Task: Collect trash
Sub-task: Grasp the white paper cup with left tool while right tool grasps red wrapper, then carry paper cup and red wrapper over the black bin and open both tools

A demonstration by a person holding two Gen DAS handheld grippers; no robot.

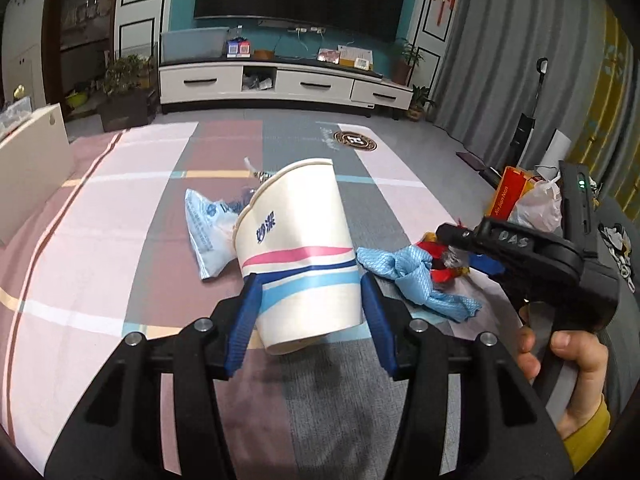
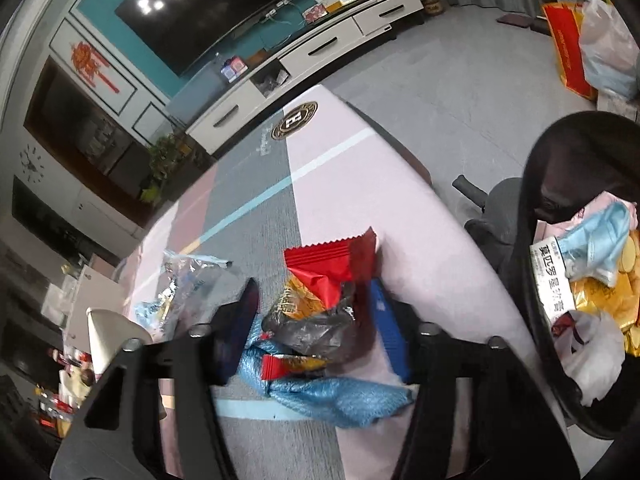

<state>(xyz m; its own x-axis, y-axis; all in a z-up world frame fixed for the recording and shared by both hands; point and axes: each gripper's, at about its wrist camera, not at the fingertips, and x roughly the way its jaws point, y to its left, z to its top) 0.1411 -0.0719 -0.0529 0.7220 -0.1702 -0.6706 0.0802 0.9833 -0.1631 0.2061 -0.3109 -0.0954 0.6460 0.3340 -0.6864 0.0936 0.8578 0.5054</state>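
We are mid-collection: left tongs clamp the paper cup, right tongs pinch wrappers. Next, carry both to the bin.

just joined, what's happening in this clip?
A person is clearing trash off a striped pink-and-grey tablecloth with two handheld claws. The left claw holds a white paper cup with pink and blue stripes, tilted, lifted off the cloth. The right claw is around a bunch of red, gold and dark snack wrappers lying on a crumpled blue cloth. A black bin already holding rubbish sits at the right.
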